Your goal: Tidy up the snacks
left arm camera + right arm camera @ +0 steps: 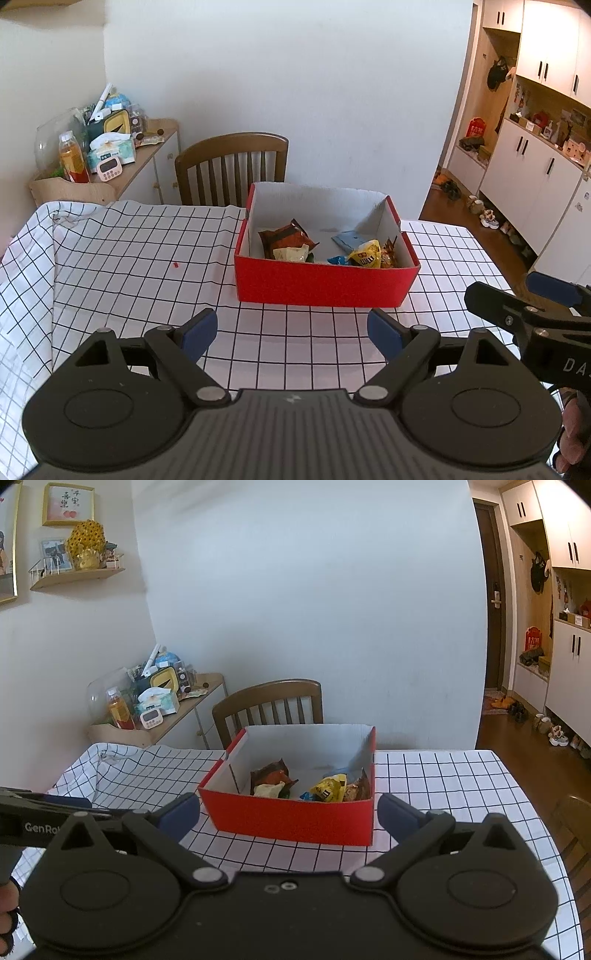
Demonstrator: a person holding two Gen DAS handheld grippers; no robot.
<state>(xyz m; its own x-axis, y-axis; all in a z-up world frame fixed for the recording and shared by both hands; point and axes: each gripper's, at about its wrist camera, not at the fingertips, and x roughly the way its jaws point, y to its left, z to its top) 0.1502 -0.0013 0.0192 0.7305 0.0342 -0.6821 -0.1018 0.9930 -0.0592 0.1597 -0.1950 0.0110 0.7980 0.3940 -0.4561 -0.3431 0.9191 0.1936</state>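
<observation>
Only the right wrist view showed the wall shelf (75,574) and framed picture (68,504); the left wrist view alone caught a red scrap (175,264) on the checked cloth. The red cardboard box (325,286) – white inside – sat on the worktop (147,240), holding crinkled snack packets (364,254). Just ahead of it, the left claw (291,334) and right claw (288,814) both gaped wide, holding nothing – box between their blue pads.
</observation>
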